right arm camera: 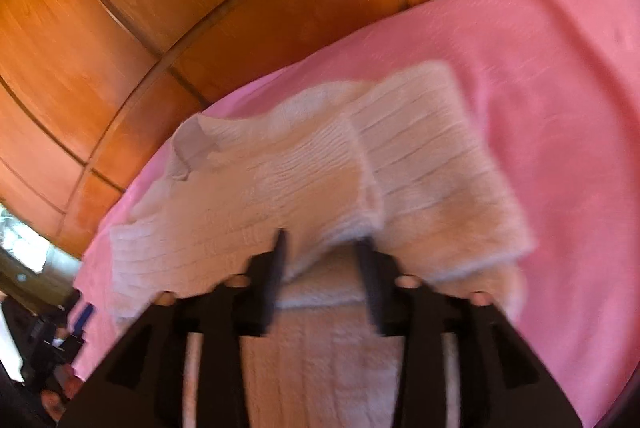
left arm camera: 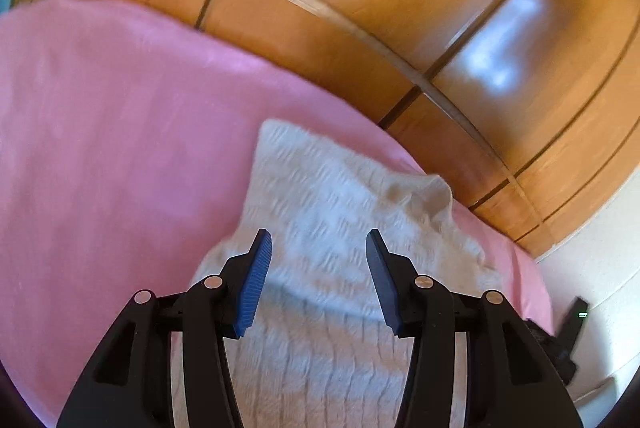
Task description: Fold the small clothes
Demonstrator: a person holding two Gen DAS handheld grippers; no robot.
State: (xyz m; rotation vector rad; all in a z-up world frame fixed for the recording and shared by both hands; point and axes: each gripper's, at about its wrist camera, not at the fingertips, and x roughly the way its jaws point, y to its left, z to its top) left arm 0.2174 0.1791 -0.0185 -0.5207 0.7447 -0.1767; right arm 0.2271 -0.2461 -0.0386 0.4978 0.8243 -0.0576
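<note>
White knit sweater [left arm camera: 320,195] lies partly folded on pink blanket [left arm camera: 120,107] — neck toward the wood-panelled wall [left arm camera: 360,39], long axis running away from the cameras. Left gripper [left arm camera: 319,240]: fingers spread, nothing between them, sweater below. Right gripper [right arm camera: 321,246]: fingers part-open over a folded edge — contact unclear, blurred.

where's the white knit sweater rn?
The white knit sweater lies on the pink blanket, near the edge next to the wooden wardrobe doors. In both wrist views it sits directly ahead of and under the open fingers.
</note>
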